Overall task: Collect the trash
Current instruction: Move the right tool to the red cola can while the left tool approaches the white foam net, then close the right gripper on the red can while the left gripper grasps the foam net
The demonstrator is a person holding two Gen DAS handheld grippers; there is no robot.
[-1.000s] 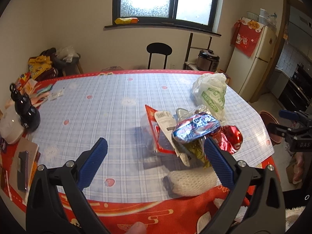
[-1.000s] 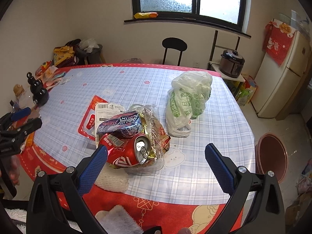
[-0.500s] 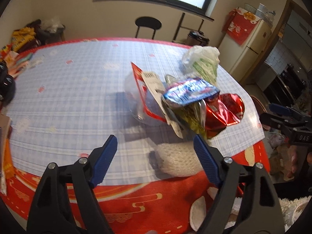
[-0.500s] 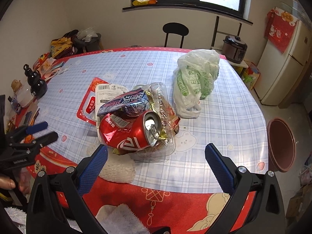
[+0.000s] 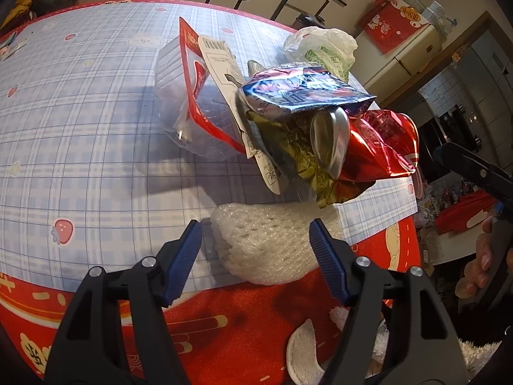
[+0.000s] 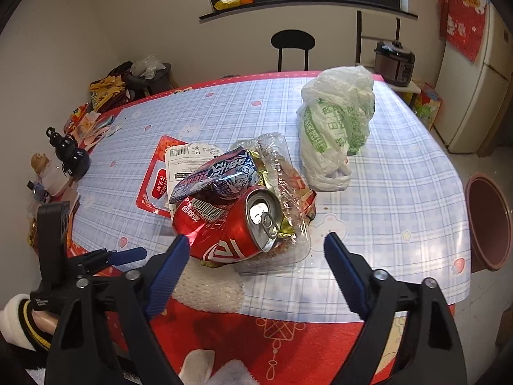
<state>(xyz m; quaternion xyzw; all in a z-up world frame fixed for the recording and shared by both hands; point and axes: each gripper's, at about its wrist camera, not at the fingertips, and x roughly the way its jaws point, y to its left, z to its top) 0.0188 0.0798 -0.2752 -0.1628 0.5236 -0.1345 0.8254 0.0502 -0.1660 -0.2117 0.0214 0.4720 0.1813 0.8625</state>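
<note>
White foam fruit net (image 5: 272, 243) lies at the desk's (image 5: 80, 128) near edge, and the left gripper (image 5: 255, 258) brackets it, jaws just narrowing, blue pads either side but not yet pressing. Just behind it sits the heap: crushed red soda can (image 6: 224, 227), blue snack wrapper (image 6: 218, 173), clear plastic tray (image 6: 288, 224), with a white-and-green plastic bag (image 6: 336, 128) beyond. The right gripper (image 6: 253, 272) hangs wide and empty before the can, jaws just narrowing too. Risk: springy foam squashes and slips out, or skids off the edge; nudging the heap could roll the can.
</note>
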